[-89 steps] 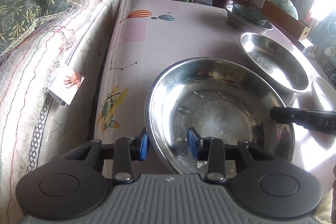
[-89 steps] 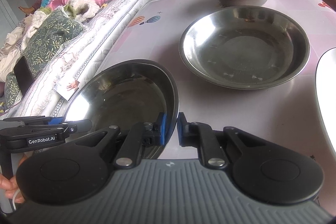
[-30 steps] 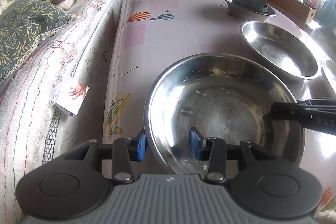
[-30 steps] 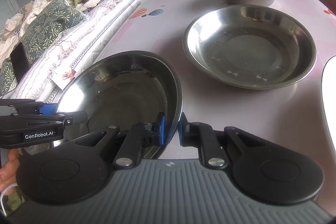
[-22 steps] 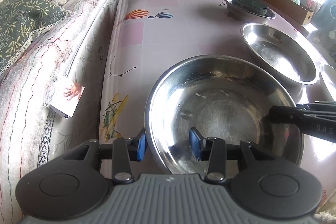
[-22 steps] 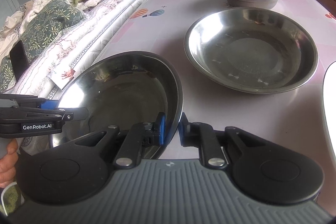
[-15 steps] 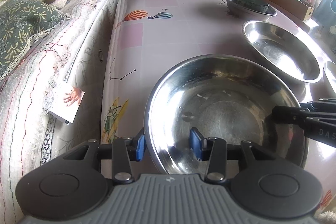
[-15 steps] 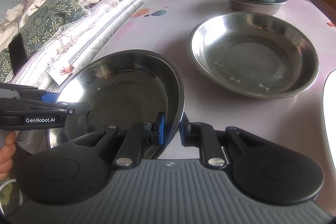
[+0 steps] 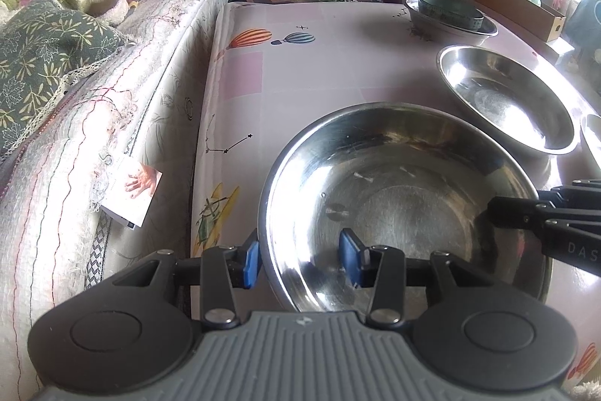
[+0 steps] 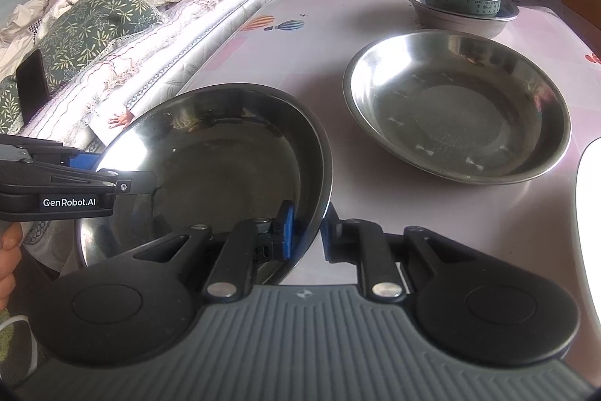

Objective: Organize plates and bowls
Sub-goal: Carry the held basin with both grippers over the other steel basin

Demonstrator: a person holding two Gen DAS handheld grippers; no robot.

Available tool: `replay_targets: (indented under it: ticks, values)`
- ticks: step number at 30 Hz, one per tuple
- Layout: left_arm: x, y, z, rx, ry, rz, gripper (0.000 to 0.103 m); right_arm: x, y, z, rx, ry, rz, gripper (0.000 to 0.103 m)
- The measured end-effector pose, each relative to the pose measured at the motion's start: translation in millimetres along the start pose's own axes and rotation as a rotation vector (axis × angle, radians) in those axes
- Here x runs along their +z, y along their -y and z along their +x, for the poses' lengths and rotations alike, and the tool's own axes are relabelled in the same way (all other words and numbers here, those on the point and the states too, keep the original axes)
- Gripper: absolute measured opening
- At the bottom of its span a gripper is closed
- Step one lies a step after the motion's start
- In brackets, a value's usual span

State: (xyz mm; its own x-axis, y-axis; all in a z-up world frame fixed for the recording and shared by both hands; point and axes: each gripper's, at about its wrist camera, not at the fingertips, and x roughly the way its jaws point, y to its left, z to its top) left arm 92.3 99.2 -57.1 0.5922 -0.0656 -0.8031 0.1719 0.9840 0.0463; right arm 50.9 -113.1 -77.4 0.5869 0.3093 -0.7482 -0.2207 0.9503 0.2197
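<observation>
shiny dented steel bowl [image 9: 405, 198], right gripper [image 10: 307, 233] fingers pinching its rim, left gripper [image 9: 298, 256] fingers loosely straddling it

Both wrist views close, angled downward, sharing steel bowl [image 9: 405, 198] [image 10: 225, 153], table [image 9: 300, 70] [image 10: 308, 51]

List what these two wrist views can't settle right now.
- Pale dish, right wrist view: cut off by the right edge and washed out by glare; shape and material unreadable.
- Underside of the near steel bowl, both views: hidden by its own wall, so table contact is unclear.
- Left hand-held gripper: whether its pads press the rim is unclear.
</observation>
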Motion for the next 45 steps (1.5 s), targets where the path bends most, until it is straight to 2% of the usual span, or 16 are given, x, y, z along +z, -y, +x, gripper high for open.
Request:
replay_targets:
  ticks: [33,45]
  values:
    - [7.9,11.3,-27.1,0.028,0.061,0.018,0.044,4.6,1.8,-27.2,0.009,0.050,0.018,0.015]
    - [22.1,29.2,-34.4,-0.011,0.088,0.040,0.044,6.8,17.0,-52.3,-0.015,0.100,0.074,0.015]
